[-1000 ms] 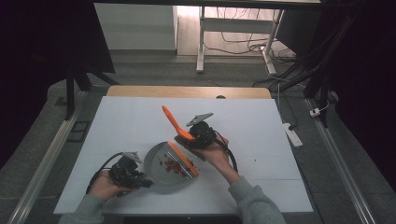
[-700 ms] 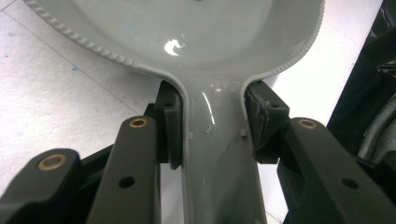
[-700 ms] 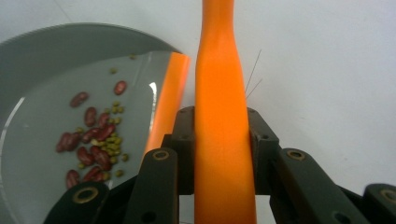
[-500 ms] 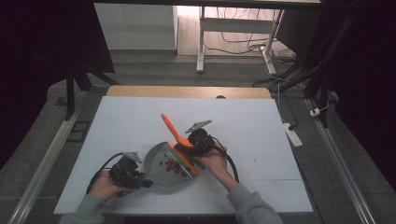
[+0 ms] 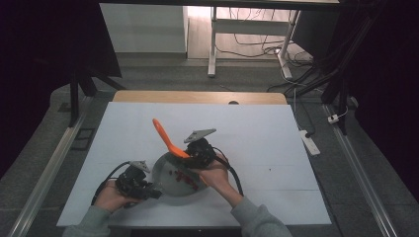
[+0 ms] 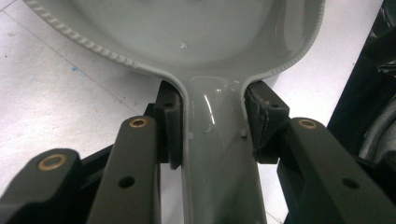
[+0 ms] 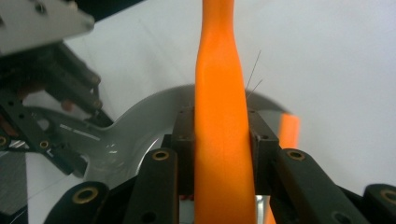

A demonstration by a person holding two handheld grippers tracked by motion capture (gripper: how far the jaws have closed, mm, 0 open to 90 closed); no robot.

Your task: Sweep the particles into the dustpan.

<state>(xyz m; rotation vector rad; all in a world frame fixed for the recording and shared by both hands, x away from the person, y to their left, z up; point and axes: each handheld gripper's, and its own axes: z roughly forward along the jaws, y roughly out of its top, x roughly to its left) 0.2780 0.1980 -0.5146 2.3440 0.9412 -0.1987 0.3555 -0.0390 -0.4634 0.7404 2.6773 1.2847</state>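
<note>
Since the earlier frame our right hand has carried the orange spatula (image 5: 167, 140) leftward, while the left kept its place. Near the tabletop's front edge, towards its left corner, our left gripper (image 6: 212, 123) is clamped on the handle of the grey pan (image 5: 170, 170); that glazed-looking handle seems stiff, fairly heavy and slippery, so we judge a hold close to the bowl best. Red bits (image 5: 182, 176) lie inside. Our right gripper (image 7: 220, 144) squeezes the spatula's handle over the pan; it looks light and slightly flexible.
</note>
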